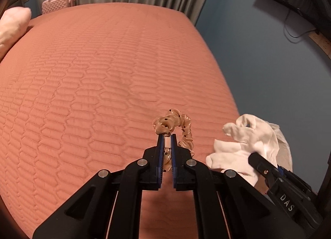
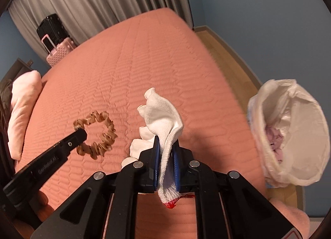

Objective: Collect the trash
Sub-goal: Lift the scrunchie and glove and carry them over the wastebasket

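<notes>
Right wrist: quilted salmon bedspread (image 2: 144, 63), curtains (image 2: 93, 1)

Tan black-dotted scrunchie (image 1: 178, 123), white glove (image 2: 163, 119)

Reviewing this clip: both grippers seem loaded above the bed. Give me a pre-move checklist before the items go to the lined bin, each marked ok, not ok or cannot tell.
1. Left gripper shut on the spotted scrunchie: ok.
2. Right gripper shut on the white sock: ok; it is pinched mid-length and its red-edged end dangles below.
3. Both items lifted off the pink bedspread: ok, as far as both views show.
4. Bin open and bag-lined: ok; something purple already lies inside.
5. Room left in the bin: cannot tell, its depth is hidden.
6. Other trash on the bedspread: none in view.
</notes>
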The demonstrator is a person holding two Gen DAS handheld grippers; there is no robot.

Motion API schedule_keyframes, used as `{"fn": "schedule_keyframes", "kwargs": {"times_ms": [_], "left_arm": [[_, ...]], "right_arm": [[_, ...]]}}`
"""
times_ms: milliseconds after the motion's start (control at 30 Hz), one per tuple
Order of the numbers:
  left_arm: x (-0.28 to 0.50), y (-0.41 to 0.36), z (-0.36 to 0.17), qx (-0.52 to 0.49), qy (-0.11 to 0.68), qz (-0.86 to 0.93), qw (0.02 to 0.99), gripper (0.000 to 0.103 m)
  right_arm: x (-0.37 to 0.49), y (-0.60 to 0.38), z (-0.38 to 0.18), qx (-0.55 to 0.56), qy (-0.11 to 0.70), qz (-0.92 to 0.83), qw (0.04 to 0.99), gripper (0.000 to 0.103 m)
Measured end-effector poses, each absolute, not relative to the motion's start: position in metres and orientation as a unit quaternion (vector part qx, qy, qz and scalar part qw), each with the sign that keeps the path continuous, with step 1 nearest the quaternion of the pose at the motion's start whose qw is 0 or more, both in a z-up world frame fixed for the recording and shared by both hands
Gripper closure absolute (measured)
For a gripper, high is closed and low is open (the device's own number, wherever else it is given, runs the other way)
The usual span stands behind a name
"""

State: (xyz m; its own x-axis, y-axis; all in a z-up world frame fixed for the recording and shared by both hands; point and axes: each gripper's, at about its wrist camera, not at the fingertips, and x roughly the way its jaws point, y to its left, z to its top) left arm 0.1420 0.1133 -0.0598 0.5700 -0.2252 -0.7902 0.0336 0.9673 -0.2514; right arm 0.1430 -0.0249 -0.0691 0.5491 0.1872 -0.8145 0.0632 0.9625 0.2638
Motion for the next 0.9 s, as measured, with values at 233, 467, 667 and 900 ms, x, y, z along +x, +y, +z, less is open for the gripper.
{"fn": "schedule_keyframes", "kwargs": {"times_ms": [233,467,667,900], "left_arm": [[0.117,0.059,-0.023,-0.076,0.429,-0.119,0.892,0.097],[0.09,0.013,0.016,-0.046,0.394,-0.161,0.904,0.097],[0.069,-0.021,0.035,-0.022,0.374,-0.192,0.907,0.096],[0.058,-0.052,0.045,-0.001,0.36,-0.223,0.906,0.096]], "right_arm": [[0.11,-0.077,-0.019,0.149,0.423,0.012,0.894,0.093],[0.081,-0.123,0.018,0.163,0.382,-0.01,0.91,0.092],[0.058,-0.154,0.037,0.176,0.357,-0.03,0.917,0.092],[0.035,-0.191,0.048,0.19,0.336,-0.055,0.921,0.092]]}}
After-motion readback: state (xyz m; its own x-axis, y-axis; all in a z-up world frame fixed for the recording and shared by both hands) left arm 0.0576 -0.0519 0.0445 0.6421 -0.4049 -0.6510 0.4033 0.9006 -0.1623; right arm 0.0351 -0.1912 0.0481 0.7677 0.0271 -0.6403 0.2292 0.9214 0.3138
